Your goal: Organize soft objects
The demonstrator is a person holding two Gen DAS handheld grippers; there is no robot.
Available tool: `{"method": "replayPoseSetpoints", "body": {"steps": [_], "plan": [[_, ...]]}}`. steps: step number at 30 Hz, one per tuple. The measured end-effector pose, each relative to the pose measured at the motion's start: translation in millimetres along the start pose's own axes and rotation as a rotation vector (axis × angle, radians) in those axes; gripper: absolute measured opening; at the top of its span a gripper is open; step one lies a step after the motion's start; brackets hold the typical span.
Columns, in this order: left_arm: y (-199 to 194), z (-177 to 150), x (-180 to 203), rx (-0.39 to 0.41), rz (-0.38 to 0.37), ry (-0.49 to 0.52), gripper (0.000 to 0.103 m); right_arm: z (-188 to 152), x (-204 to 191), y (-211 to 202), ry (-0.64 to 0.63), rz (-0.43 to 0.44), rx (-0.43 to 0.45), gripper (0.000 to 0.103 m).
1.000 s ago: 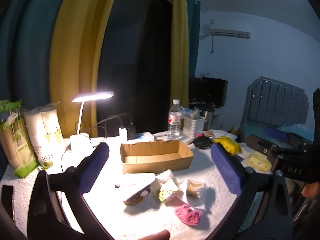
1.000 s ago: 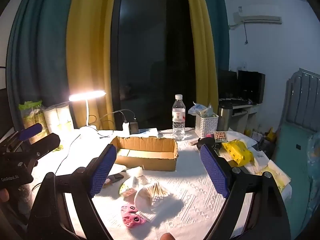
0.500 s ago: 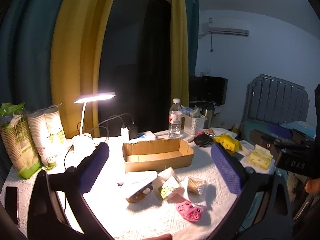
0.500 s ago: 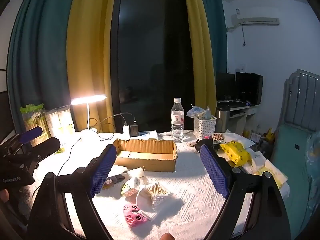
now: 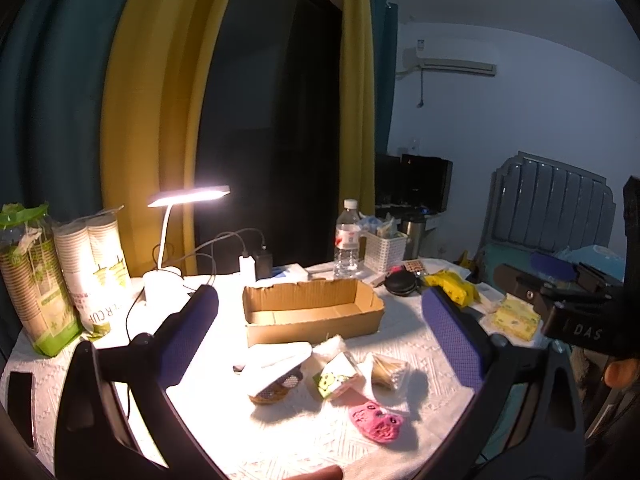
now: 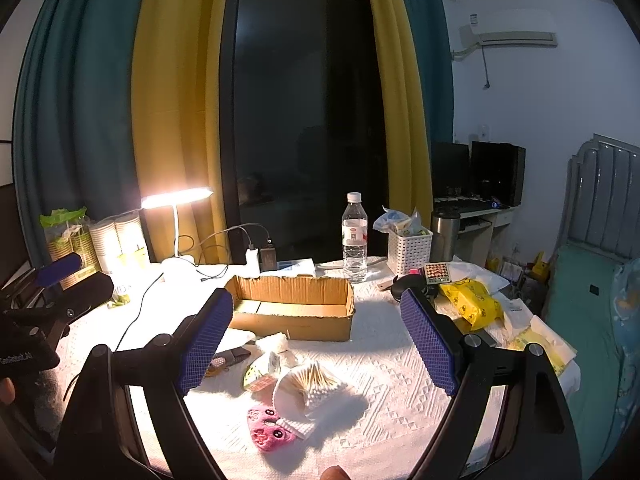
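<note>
hovering both claws above the worktop (image 6: pixel 400 368), i hold the left claw (image 5: pixel 320 340) and the right claw (image 6: pixel 316 340) spread wide and empty, likely to frame the pile before choosing. the soft things lie just ahead and below, between the fingers: a pink plush piece (image 6: pixel 268 434), a bag of cotton swabs (image 6: pixel 312 380), a white pad (image 6: pixel 274 344), a small green packet (image 5: pixel 334 378) and a white pouch (image 5: pixel 276 362). beyond them, straight ahead, the cardboard box (image 6: pixel 292 310) sits open and bare, i judge as the place for them. the lamp (image 6: pixel 176 198) off to the left lights it all.
</note>
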State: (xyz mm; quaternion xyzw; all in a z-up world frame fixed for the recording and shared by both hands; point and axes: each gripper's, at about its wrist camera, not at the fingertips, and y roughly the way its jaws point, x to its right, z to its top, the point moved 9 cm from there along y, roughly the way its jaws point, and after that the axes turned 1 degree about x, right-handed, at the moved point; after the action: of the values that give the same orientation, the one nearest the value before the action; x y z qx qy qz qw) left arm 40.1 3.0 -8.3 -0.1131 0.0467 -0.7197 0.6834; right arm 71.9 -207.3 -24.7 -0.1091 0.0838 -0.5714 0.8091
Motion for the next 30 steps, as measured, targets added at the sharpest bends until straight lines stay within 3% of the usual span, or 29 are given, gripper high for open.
{"method": "replayPoseSetpoints", "body": {"steps": [30], "plan": [[-2.2,-1.9,-4.5,0.002,-0.004,-0.011,0.102,-5.6,-4.5,-0.5,-0.003,0.004,-0.005,0.088]]}}
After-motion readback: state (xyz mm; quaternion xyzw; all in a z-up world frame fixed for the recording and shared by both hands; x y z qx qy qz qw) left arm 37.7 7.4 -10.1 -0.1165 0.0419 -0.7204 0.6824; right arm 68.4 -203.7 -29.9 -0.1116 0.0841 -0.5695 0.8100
